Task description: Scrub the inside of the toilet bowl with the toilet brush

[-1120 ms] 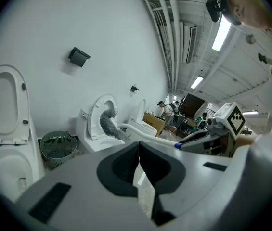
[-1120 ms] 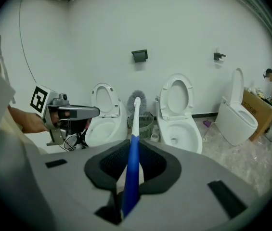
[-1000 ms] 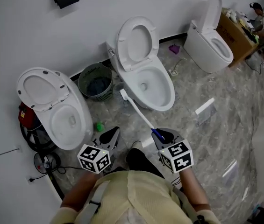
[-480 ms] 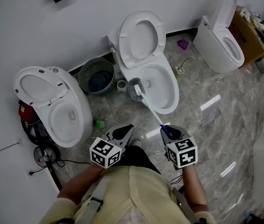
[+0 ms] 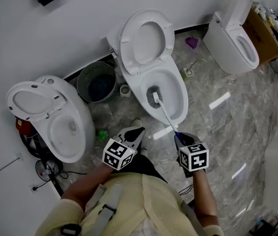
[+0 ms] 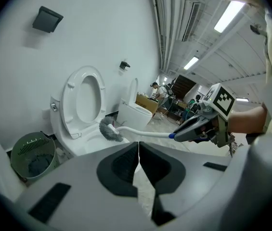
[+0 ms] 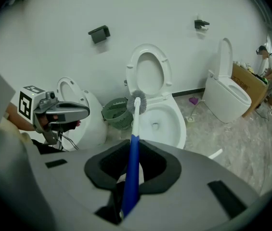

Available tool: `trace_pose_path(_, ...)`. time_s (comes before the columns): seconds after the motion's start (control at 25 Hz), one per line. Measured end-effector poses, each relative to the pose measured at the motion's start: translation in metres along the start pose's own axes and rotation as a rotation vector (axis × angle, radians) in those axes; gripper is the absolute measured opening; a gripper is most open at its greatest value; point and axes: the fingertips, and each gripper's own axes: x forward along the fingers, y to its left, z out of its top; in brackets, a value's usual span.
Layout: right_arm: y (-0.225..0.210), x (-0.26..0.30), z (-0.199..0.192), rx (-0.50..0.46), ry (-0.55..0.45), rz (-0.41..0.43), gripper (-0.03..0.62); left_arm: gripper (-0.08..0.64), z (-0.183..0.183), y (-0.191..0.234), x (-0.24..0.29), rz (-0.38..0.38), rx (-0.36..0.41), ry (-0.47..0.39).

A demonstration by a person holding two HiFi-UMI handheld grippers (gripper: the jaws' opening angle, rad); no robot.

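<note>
The middle toilet (image 5: 182,103) stands with its seat and lid (image 5: 146,41) raised against the wall. A toilet brush (image 5: 154,95) with a grey bristle head, white shaft and blue grip reaches into the bowl, its head low over the left part of the inside. My right gripper (image 5: 179,137) is shut on the blue grip (image 7: 133,172), and the brush head (image 7: 137,102) shows ahead of it above the bowl (image 7: 179,130). My left gripper (image 5: 137,132) hangs beside the bowl's front, shut with nothing in it (image 6: 138,150). Its view shows the brush (image 6: 109,129) from the side.
A second toilet (image 5: 55,117) stands at the left and a third (image 5: 237,38) at the right. A green bin (image 5: 97,85) and a small white brush holder (image 5: 125,90) sit between the left and middle toilets. A cardboard box (image 5: 269,36) is at the far right.
The brush head has swung from beside the bowl's left rim to inside the bowl. Both grippers have come closer to the toilet's front.
</note>
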Motion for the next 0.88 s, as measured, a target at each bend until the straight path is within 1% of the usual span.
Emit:
trace_pose_path(0.08, -0.01, 0.013, 0.01, 0.015, 0.035, -0.008, 0.072, 0.014, 0.003, 0.018, 0.016, -0.003, -0.003, 0.018)
trace_pose_path(0.16, -0.02, 0.029, 0.021, 0.01, 0.076, -0.018, 0.072, 0.014, 0.006, 0.039, 0.032, 0.001, -0.01, 0.033)
trace_pose_path(0.28, -0.037, 0.056, 0.039, 0.011, 0.137, -0.034, 0.072, 0.014, 0.012, 0.07, 0.054, 0.002, -0.04, 0.048)
trace_pose_path(0.48, -0.047, 0.1, 0.059, 0.039, 0.205, -0.037, 0.072, 0.014, 0.018, 0.118, 0.08, 0.001, -0.048, 0.073)
trace_pose_path(0.64, -0.052, 0.123, 0.058, 0.048, 0.267, -0.018, 0.072, 0.014, 0.018, 0.148, 0.095, 0.008, -0.058, 0.105)
trace_pose_path(0.88, -0.068, 0.15, 0.053, 0.032, 0.334, 0.024, 0.072, 0.014, 0.008, 0.175, 0.12, 0.048, -0.098, 0.153)
